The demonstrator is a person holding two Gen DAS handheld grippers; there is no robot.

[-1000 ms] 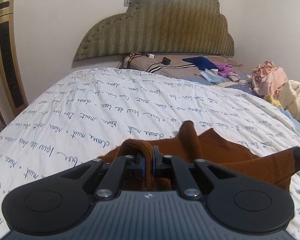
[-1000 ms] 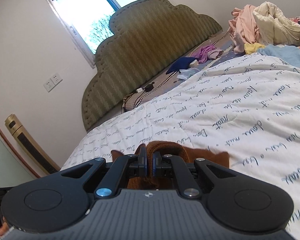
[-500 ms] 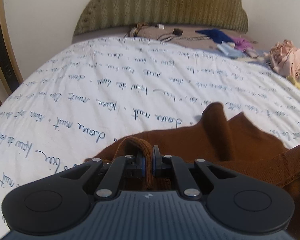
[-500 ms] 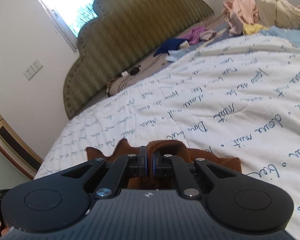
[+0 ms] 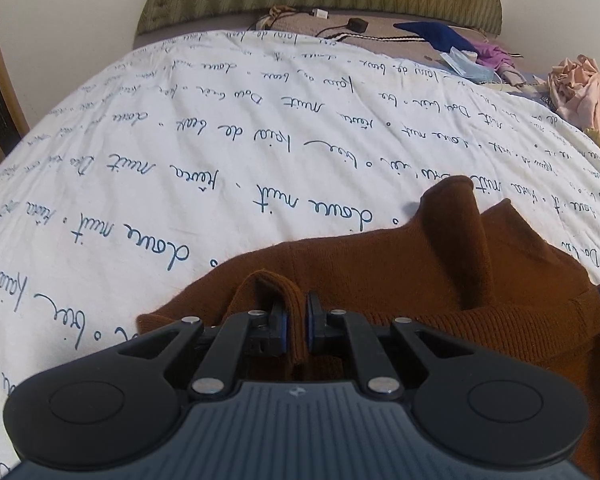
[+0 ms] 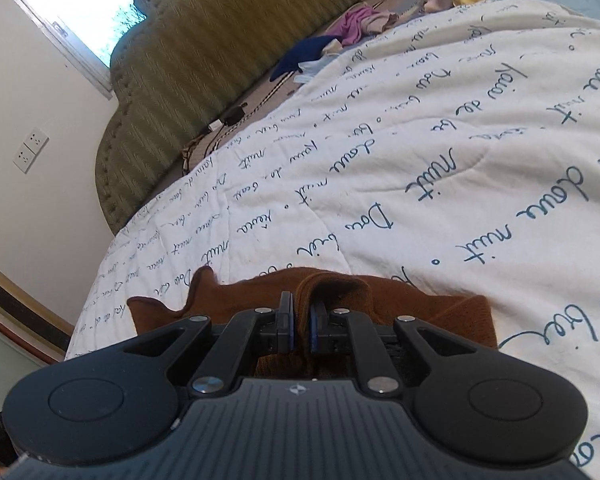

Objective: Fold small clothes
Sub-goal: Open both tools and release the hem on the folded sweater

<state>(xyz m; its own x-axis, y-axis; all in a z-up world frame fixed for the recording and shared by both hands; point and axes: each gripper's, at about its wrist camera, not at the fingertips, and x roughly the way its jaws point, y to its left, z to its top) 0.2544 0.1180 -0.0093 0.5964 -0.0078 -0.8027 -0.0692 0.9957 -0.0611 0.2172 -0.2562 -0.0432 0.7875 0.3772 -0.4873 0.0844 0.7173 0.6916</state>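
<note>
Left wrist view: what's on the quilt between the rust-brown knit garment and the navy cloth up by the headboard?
Nothing: between the rust-brown knit garment and the navy cloth, the left wrist view shows only bare white script-printed quilt.

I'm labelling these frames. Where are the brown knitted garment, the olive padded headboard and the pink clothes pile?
Brown knitted garment (image 5: 380, 272), left wrist view, flat middle.
Olive padded headboard (image 6: 228, 40), right wrist view, centre panel.
Pink clothes pile (image 5: 580, 88), left wrist view, crumpled top.

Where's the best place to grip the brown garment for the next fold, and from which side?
Grip the ribbed edge of the brown garment, coming from the near side, low over the quilt. That edge already stands up in a ridge between the left gripper fingers; the rest lies flat.
</note>
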